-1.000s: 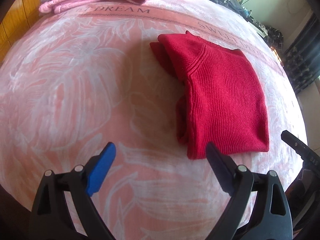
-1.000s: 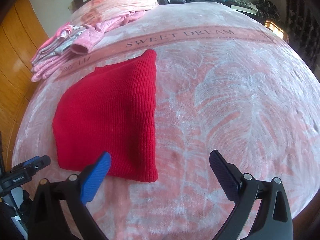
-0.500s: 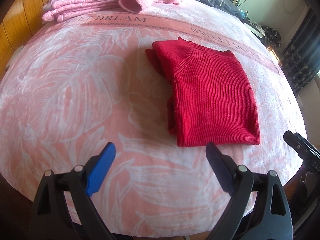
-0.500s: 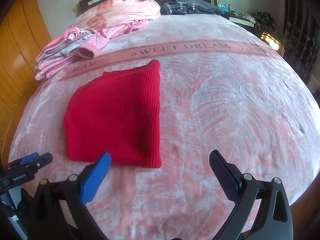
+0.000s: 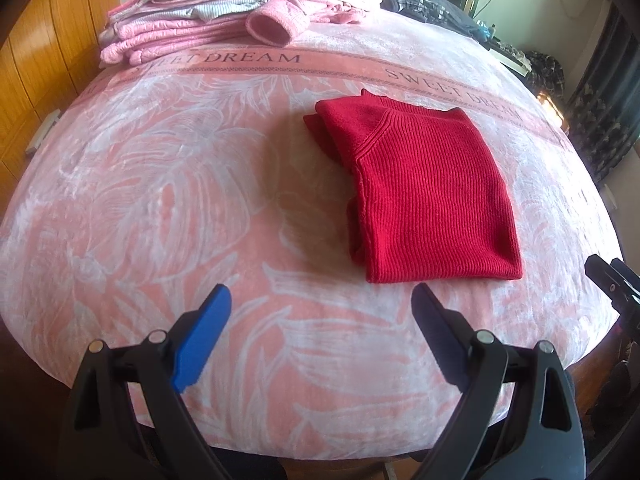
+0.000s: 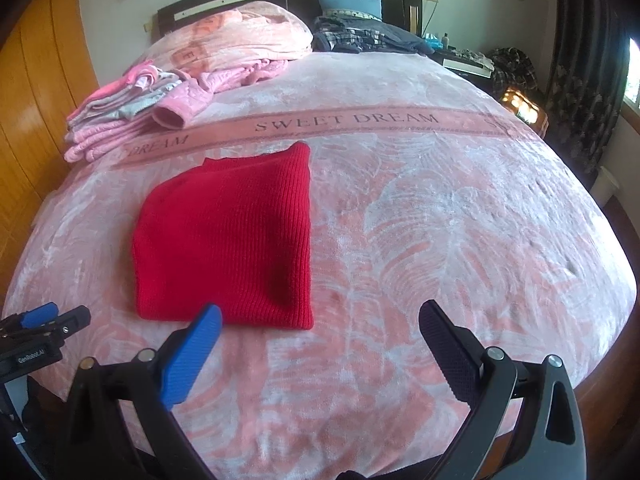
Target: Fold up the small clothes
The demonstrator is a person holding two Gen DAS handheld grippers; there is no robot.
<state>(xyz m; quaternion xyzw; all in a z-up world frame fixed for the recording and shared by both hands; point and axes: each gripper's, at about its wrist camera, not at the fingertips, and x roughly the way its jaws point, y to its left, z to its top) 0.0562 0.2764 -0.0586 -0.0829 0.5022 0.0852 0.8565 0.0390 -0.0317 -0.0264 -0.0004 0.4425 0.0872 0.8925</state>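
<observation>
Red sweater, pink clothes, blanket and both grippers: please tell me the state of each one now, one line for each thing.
Red sweater: folded, lying flat on the blanket, not held.
Pink clothes: piled at the far left of the bed, one sleeve cuff lying open toward the camera.
Blanket: spread over the bed.
Left gripper: open, fingers apart, holding nothing, short of the sweater.
Right gripper: open, holding nothing.

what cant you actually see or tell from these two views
- Red sweater: its underside and sleeves are hidden by its own folds, both views.
- Pink clothes pile: number of pieces unclear, they overlap.
- Dark clothes by the headboard: small and far, right view.
- Left gripper, right gripper: handles cut off by the bottom edge.
</observation>
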